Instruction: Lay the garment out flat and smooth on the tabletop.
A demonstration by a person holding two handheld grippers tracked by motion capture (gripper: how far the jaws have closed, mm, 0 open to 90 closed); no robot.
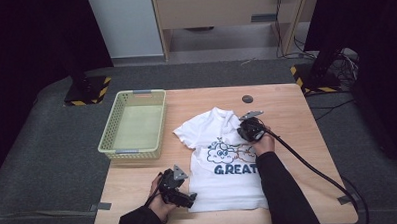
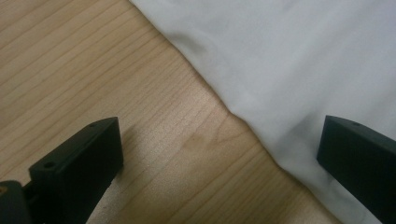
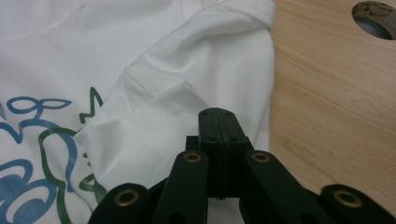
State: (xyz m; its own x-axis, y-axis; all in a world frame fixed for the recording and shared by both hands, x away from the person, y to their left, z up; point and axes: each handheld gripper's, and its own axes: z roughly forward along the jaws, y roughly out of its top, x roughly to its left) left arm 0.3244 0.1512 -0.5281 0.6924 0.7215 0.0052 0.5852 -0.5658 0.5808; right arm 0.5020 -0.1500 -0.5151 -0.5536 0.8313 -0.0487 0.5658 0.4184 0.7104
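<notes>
White T-shirt (image 1: 223, 161): lies flat on the near right half of the wooden table (image 1: 286, 104), collar toward the far edge, hem toward the person; printed front faces up, with blue and green cartoon figures and the blue word "GREAT". Its right-hand sleeve is folded inward over the chest, seen in the right gripper view as a layered flap (image 3: 187, 116) beside the print. Right gripper (image 1: 250, 128): rests on that folded sleeve, jaws pressed fully together with their tips at the sleeve's fabric; whether cloth is pinched between them cannot be told. A black cable trails from it to the table's near right edge. Left gripper (image 1: 189, 200): held low at the shirt's near left hem corner, jaws spread wide, one over bare wood and the other over the white fabric edge (image 2: 280, 93), nothing clamped. Pale green slotted plastic basket (image 1: 132, 125): stands on the far left of the table, just beside the shirt's left sleeve. Round cable hole (image 1: 247, 99): in the tabletop, beyond the collar.
</notes>
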